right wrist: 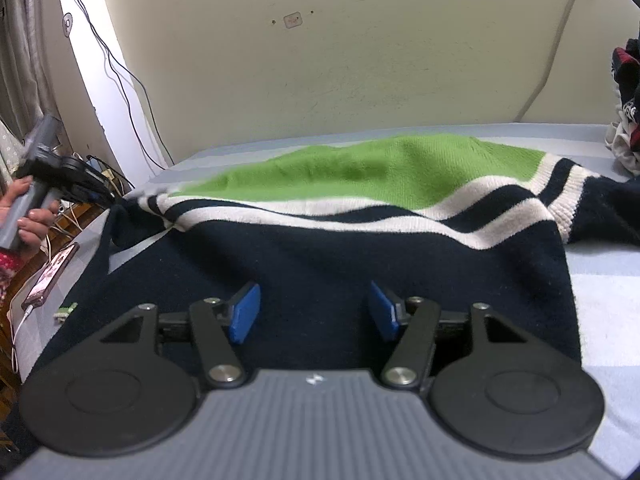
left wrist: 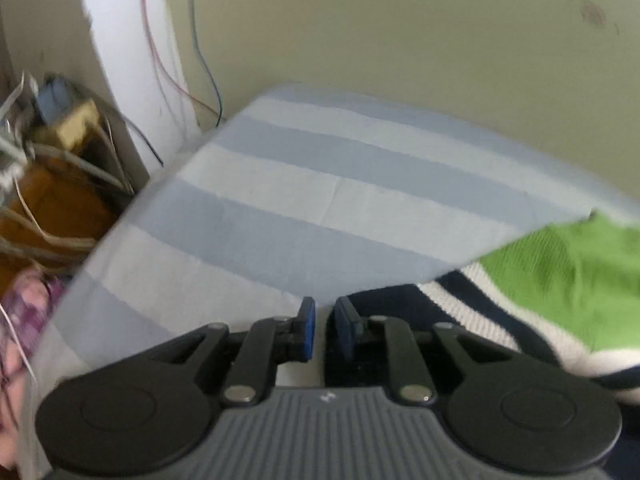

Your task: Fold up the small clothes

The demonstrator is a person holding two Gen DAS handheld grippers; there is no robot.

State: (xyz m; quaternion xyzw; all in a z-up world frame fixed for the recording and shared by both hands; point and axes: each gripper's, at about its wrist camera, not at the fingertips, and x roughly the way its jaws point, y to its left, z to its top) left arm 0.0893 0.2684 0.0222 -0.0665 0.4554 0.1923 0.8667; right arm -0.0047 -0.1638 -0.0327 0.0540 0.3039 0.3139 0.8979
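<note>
A knit sweater (right wrist: 360, 240), navy with white stripes and a green upper part, lies spread on a blue-and-white striped bed cover (right wrist: 608, 288). My right gripper (right wrist: 314, 312) is open and empty just above the navy part. My left gripper (left wrist: 324, 320) is nearly shut, with a narrow gap between its blue pads. It sits at the sweater's navy edge (left wrist: 384, 300) on the striped cover (left wrist: 280, 208); a grip on cloth does not show here. In the right wrist view the left gripper (right wrist: 100, 196) is at the sweater's left corner, which looks pulled toward it.
A phone (right wrist: 50, 276) on a cable lies at the bed's left edge. Cables and boxes (left wrist: 60, 128) crowd the floor left of the bed. A cream wall (right wrist: 360, 60) runs behind it. A pile of dark clothes (right wrist: 628, 112) sits at the far right.
</note>
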